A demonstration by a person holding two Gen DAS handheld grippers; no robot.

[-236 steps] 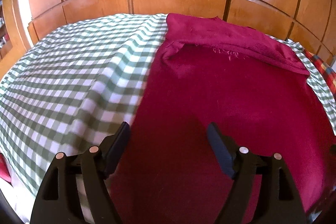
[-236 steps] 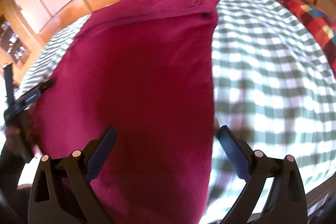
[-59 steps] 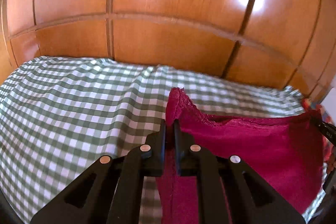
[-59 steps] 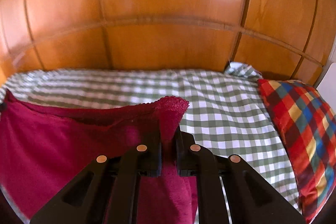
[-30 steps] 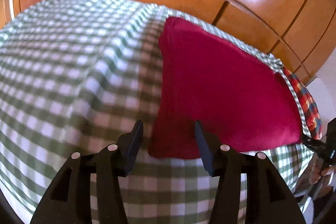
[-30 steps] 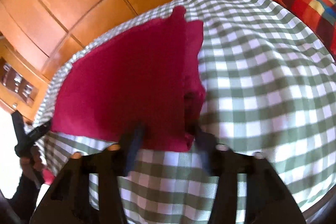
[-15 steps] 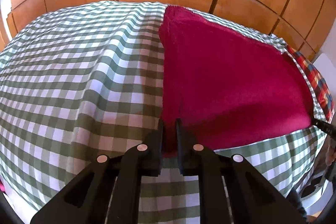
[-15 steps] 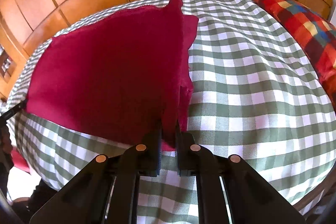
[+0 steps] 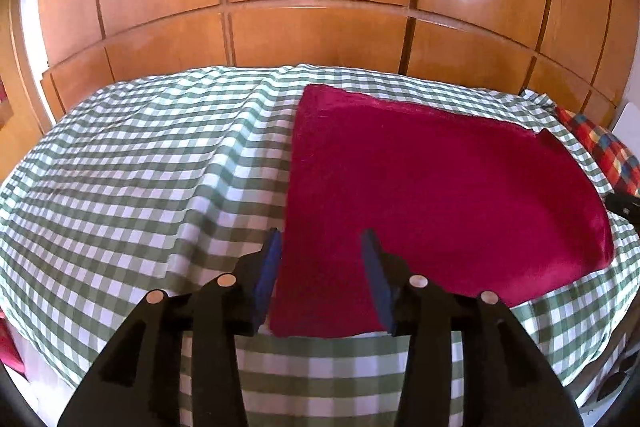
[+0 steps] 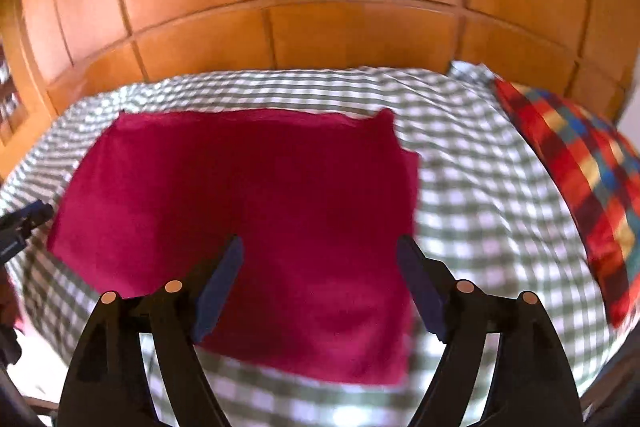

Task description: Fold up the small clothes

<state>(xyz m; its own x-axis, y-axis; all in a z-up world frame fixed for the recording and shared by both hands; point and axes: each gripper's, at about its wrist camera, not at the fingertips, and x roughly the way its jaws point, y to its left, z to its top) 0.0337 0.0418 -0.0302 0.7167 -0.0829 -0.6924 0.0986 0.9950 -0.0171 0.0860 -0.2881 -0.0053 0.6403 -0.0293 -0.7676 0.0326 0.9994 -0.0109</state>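
A dark red cloth (image 9: 432,195) lies folded flat on the green checked bedcover (image 9: 140,167); it also shows in the right wrist view (image 10: 256,195). My left gripper (image 9: 320,247) is open and empty above the cloth's near left corner. My right gripper (image 10: 320,255) is open and empty above the cloth's near right part. The cloth's far right corner (image 10: 408,163) shows a lower layer sticking out. The left gripper's fingers (image 10: 28,217) show at the left edge of the right wrist view.
A wooden panelled wall (image 9: 320,7) stands behind the bed. A red, blue and yellow checked pillow (image 10: 580,167) lies at the right end of the bed, also in the left wrist view (image 9: 604,151). The bed's near edge runs below both grippers.
Both grippers were shut on the cloth's near edge half a second ago. Now both have opened and let it go, and the cloth rests flat.
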